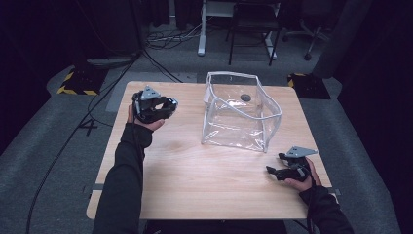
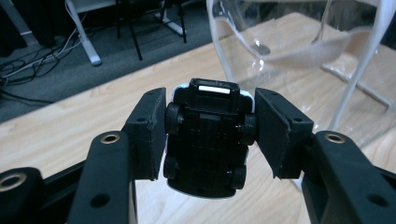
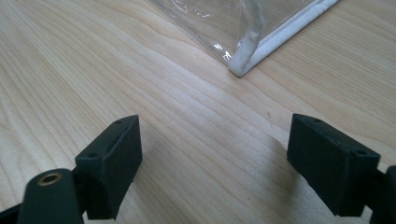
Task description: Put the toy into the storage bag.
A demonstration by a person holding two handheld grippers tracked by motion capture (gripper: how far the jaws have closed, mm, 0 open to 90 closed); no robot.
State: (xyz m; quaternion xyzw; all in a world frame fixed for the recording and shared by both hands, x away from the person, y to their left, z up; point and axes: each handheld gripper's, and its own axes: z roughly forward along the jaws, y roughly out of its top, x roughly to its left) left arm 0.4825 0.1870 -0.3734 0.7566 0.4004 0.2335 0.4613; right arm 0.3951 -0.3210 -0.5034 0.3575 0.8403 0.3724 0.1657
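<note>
A small toy car point(image 2: 208, 140) with a black underside, black wheels and a white body edge hangs above the table, belly toward the camera. My left gripper point(image 2: 210, 133) is shut on its sides; in the high view this gripper point(image 1: 168, 105) is held up over the table's far left. A clear plastic pouch point(image 1: 241, 112) with white piping stands open at the table's middle back, to the right of the left gripper. My right gripper point(image 1: 276, 163) rests low at the front right, open and holding nothing point(image 3: 215, 163). The pouch's near corner point(image 3: 240, 65) lies just ahead of it.
The light wooden table point(image 1: 195, 180) has bare room in its middle and front. A small dark round spot point(image 1: 246, 97) shows through the pouch at the back. Beyond the table are desk legs, a chair, cables and yellow-black floor markers point(image 1: 78, 83).
</note>
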